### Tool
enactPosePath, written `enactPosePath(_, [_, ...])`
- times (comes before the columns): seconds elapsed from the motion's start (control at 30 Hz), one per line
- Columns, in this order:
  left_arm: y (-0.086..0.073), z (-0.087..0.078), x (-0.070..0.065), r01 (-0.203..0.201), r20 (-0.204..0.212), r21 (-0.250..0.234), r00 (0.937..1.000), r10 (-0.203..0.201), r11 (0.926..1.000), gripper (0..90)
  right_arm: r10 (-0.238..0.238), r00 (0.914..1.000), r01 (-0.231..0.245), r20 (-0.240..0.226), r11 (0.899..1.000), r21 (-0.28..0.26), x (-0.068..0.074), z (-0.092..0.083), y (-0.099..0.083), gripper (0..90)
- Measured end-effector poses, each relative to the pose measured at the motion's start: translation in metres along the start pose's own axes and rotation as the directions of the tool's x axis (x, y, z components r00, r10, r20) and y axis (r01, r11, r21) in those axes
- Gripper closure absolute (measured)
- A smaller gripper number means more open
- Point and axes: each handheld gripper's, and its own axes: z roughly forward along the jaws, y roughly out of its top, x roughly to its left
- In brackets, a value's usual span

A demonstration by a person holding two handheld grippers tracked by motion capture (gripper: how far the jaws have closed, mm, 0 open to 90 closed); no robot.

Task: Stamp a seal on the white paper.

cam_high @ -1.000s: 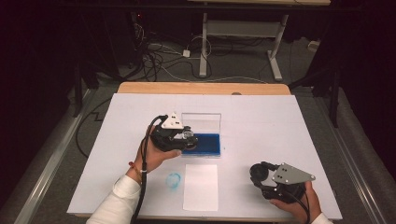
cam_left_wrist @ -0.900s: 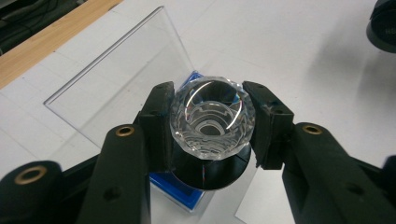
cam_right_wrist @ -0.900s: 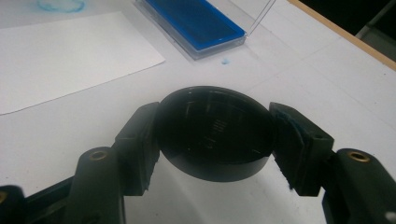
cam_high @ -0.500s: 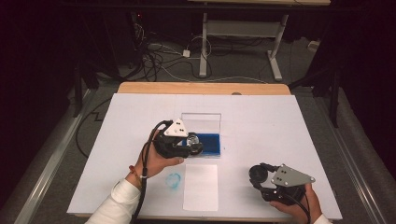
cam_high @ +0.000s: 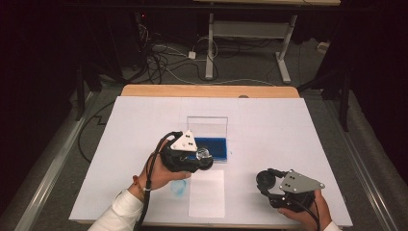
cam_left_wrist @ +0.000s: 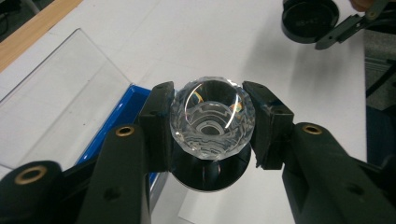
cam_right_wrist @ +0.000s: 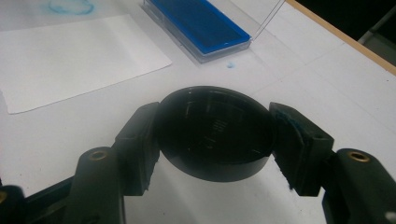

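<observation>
My left gripper [cam_high: 204,158] is shut on a clear faceted knob [cam_left_wrist: 212,119] with a black round base under it. It hangs at the near edge of the blue ink pad [cam_high: 213,146], just beyond the white paper sheet [cam_high: 207,195]. The pad [cam_left_wrist: 122,112] lies in a clear case with its lid [cam_high: 207,126] standing up. My right gripper [cam_high: 267,182] is shut on a black round cap [cam_right_wrist: 215,130], low over the table at the near right. In the left gripper view the cap [cam_left_wrist: 310,18] is at the top right.
A blue ink smudge [cam_high: 179,187] marks the white table cover [cam_high: 298,130] left of the paper. A small blue dot [cam_right_wrist: 230,65] lies near the ink pad case [cam_right_wrist: 198,21]. The table's wooden far edge [cam_high: 207,90] borders a floor with cables and desk legs.
My left gripper has moved with the knob from over the ink pad toward the person, nearer the paper. The right gripper has kept still with the cap.
</observation>
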Motion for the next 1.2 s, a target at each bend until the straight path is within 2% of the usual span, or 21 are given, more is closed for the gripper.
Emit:
enactPosePath(0.07, [-0.001,-0.001,-0.002,0.005,0.025,-0.015,0.9997,-0.004,0.9999,54.9,0.0,1.0,0.0,0.001,1.0,0.0,0.0,0.0,0.0,37.7])
enactPosePath(0.13, [-0.002,-0.002,-0.004,0.006,0.017,-0.023,0.9998,-0.006,0.9997,54.9,-0.001,1.0,0.001,0.001,1.0,0.0,0.0,-0.001,0.0,37.7])
enactPosePath(0.2, [-0.004,-0.002,-0.006,0.004,0.035,-0.02,0.9994,-0.004,0.9998,54.9,0.001,1.0,-0.001,0.001,1.0,0.001,-0.001,0.0,0.0,37.7])
enactPosePath(0.63, [-0.016,0.003,-0.029,-0.043,0.07,0.039,0.9968,0.04,0.9983,54.9,0.001,1.0,-0.001,0.002,1.0,0.008,0.0,0.001,0.0,37.7])
enactPosePath(0.87, [-0.023,0.008,-0.033,-0.049,0.082,0.066,0.9957,0.043,0.9966,54.9,0.001,1.0,-0.001,-0.002,1.0,0.012,0.001,0.003,0.0,37.8])
enactPosePath(1.03, [-0.026,0.012,-0.035,-0.054,0.093,0.06,0.9945,0.048,0.9967,54.9,-0.002,1.0,0.002,-0.003,1.0,0.015,0.002,0.003,0.0,37.7])
enactPosePath(1.2, [-0.027,0.019,-0.038,-0.066,0.099,0.076,0.9934,0.058,0.9949,54.9,-0.002,1.0,0.002,-0.002,1.0,0.019,0.002,0.004,0.0,37.7])
